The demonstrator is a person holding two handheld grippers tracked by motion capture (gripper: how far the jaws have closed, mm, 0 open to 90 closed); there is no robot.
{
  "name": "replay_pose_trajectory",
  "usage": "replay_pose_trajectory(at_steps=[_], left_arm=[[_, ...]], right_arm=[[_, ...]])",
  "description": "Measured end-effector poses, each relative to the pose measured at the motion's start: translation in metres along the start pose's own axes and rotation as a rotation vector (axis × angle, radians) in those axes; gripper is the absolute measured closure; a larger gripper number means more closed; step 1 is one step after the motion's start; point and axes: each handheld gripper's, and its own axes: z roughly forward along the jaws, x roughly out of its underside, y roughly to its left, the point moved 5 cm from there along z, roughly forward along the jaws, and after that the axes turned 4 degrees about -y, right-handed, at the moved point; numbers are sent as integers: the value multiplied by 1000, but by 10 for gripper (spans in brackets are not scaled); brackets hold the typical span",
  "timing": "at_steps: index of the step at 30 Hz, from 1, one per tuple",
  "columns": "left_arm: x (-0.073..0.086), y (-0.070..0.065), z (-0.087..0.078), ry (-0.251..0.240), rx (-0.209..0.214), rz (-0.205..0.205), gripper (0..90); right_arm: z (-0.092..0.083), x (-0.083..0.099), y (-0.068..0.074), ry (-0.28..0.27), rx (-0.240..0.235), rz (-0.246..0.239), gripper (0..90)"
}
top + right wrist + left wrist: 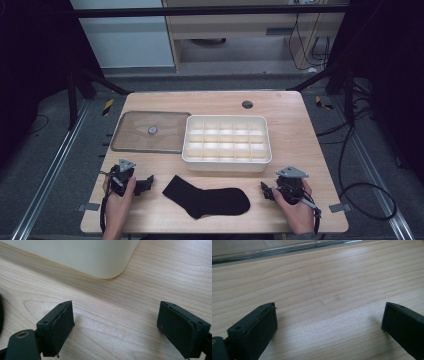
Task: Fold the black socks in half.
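A black sock lies flat on the wooden table, near the front edge, toe to the right. Behind it stands a white box divided into several compartments, all bare. My left gripper rests on the table left of the sock, held in a hand, jaws toward the sock. In the left gripper view, the left gripper is open over bare wood. My right gripper sits right of the sock's toe. The right gripper is open too, with the box's corner ahead and a sliver of sock at the left edge.
A clear flat lid with a round knob lies left of the box; its edge shows ahead of the left gripper. A round cable hole sits at the table's back. Bare wood lies between the sock and each gripper.
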Motion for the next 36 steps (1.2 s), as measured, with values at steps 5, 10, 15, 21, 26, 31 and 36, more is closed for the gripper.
replay_pose_trajectory(at_steps=[5, 10, 15, 21, 26, 31, 36], left_arm=[[2, 0, -3, -4, 26, 7, 0], [-3, -12, -17, -36, 76, 28, 33], [-8, -27, -40, -65, 144, 36, 44], [-7, -30, -44, -50, 188, 21, 66], [-12, -38, -54, -57, 226, 14, 93], [-22, -55, -62, -17, 284, 40, 159], [-35, -72, -67, 106, 311, 131, 214]], right_arm=[[0, 0, 0, 0, -1, 0, 142], [-1, 1, 1, 1, 2, 8, 142], [-4, 2, 3, 7, 4, 14, 172], [-12, -2, 8, 7, -18, 36, 275], [-25, 0, 15, 10, -28, 55, 374], [-37, -8, 28, 41, -99, 46, 453], [-50, -28, 48, 165, -200, -2, 506]])
